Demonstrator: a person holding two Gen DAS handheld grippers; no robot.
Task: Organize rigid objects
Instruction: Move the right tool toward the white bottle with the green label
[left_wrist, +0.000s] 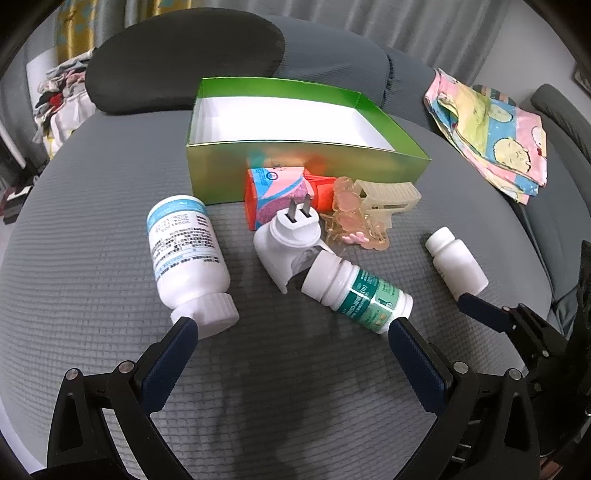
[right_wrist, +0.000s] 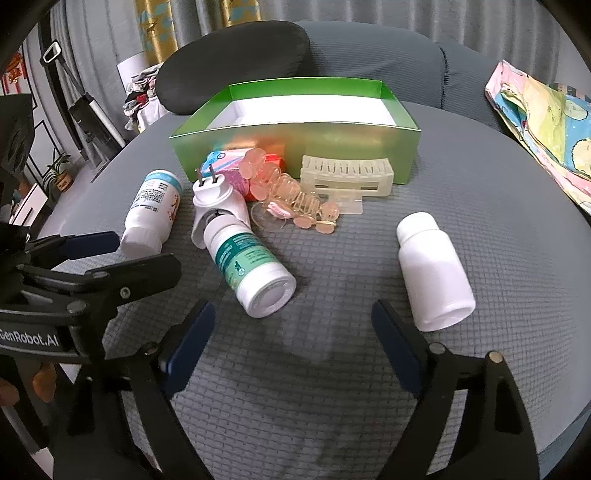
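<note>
In the left wrist view, items are lying on the grey cushion (left_wrist: 92, 295) from left to right as follows. At centre left, the large white bottle (left_wrist: 186, 258) with the blue-banded label is lying on its side, cap toward the lower edge. At centre, the white plug-in unit (left_wrist: 284, 236) is resting against the orange and pink carton (left_wrist: 275, 192), and the green-labelled bottle (left_wrist: 356, 291) is lying with its cap against the plug-in unit. Just right of centre, the translucent hair clip (left_wrist: 373, 206) is sitting beside the carton. At centre right, the plain white bottle (left_wrist: 456, 264) is lying apart from the others. The patterned cloth (left_wrist: 491, 136) is occupying the upper right.

The green box (left_wrist: 306, 162) is standing open at upper centre, directly behind the pile. Its white interior is showing no contents, so no item appears to be stowed; all six loose items are remaining outside it. The task is judged to be at its start.

The left gripper (left_wrist: 291, 330) is hovering over the cushion with its jaws spread wide, one finger near the large bottle's cap and the other near the green-labelled bottle's base; nothing is being gripped.

In the right wrist view, the right gripper (right_wrist: 291, 321) is standing released at lower centre, jaws apart over bare cushion, with the green-labelled bottle and the plain white bottle just beyond its tips; it is holding nothing.
</note>
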